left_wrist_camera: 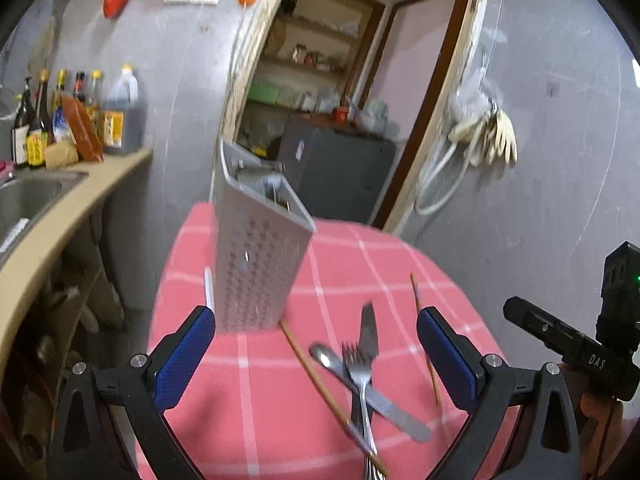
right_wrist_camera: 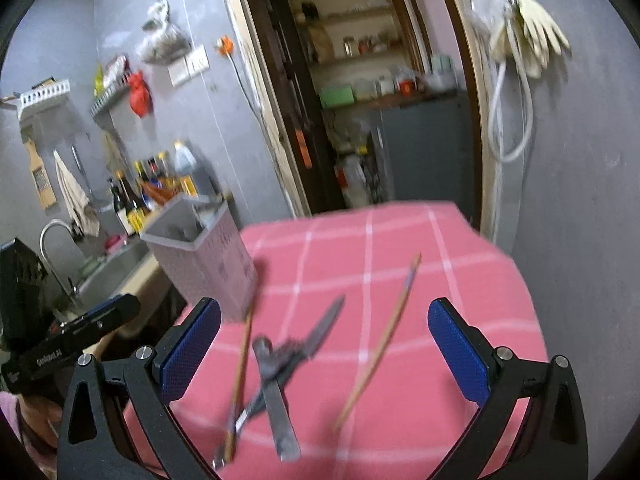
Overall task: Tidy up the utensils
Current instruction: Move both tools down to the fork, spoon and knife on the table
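Both grippers wide open over the pink counter, nothing held yet.

I've got the counter (left_wrist_camera: 400, 264) with its checked cloth in front of me, the grey holder (left_wrist_camera: 256, 256) standing upright near its far left edge. My left gripper (left_wrist_camera: 316, 354) and right gripper (right_wrist_camera: 324, 348) have fingers spread, empty. Between them a knife (left_wrist_camera: 370, 336), fork (left_wrist_camera: 358, 376) and spoon (left_wrist_camera: 332, 360) lie crossed in a pile, one chopstick (left_wrist_camera: 316, 376) just left of it, another chopstick (left_wrist_camera: 426, 336) off to the right.

Left gripper (left_wrist_camera: 314, 356): black triangular arms, blue textured pads, silver screws | Right gripper (right_wrist_camera: 324, 350): same black frame, blue pads, silver screws | Housing: black, white lettering, green light | Sleeve (right_wrist_camera: 10, 410): pink
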Demonstrator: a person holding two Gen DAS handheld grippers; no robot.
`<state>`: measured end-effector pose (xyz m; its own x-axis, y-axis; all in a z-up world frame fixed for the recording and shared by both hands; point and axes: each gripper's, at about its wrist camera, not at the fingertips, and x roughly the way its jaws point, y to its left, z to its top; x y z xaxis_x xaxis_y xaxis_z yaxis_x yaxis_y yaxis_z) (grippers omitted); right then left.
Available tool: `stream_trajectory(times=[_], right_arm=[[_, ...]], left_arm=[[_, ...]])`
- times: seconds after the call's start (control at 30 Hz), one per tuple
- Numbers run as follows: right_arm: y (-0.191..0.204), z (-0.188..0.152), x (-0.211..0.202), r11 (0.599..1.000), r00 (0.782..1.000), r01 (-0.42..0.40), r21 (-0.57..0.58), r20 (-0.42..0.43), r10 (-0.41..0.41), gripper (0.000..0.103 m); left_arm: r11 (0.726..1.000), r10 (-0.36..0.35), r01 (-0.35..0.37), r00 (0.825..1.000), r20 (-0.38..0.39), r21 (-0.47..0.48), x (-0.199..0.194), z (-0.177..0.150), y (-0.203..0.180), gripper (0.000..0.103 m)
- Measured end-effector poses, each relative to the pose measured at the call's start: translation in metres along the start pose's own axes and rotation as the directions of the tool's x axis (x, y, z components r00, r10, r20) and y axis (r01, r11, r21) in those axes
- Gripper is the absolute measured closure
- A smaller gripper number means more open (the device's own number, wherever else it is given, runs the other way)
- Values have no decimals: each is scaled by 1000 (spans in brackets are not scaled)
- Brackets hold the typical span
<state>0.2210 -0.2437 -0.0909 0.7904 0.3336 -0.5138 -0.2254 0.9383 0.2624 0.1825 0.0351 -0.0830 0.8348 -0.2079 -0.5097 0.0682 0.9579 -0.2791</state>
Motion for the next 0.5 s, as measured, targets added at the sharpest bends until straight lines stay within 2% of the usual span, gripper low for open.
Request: stream_trajectory(times=[0.2,0.5], right_arm=[[-17,-22,17,999,996,1,41,-89,3,1],[-35,-30,54,998,984,-6,57,-177,16,1]], left_arm=[[1000,3,-5,997,-75,-26,24,-13,3,1],[996,28,-40,989,-145,-80,63,-22,8,3]])
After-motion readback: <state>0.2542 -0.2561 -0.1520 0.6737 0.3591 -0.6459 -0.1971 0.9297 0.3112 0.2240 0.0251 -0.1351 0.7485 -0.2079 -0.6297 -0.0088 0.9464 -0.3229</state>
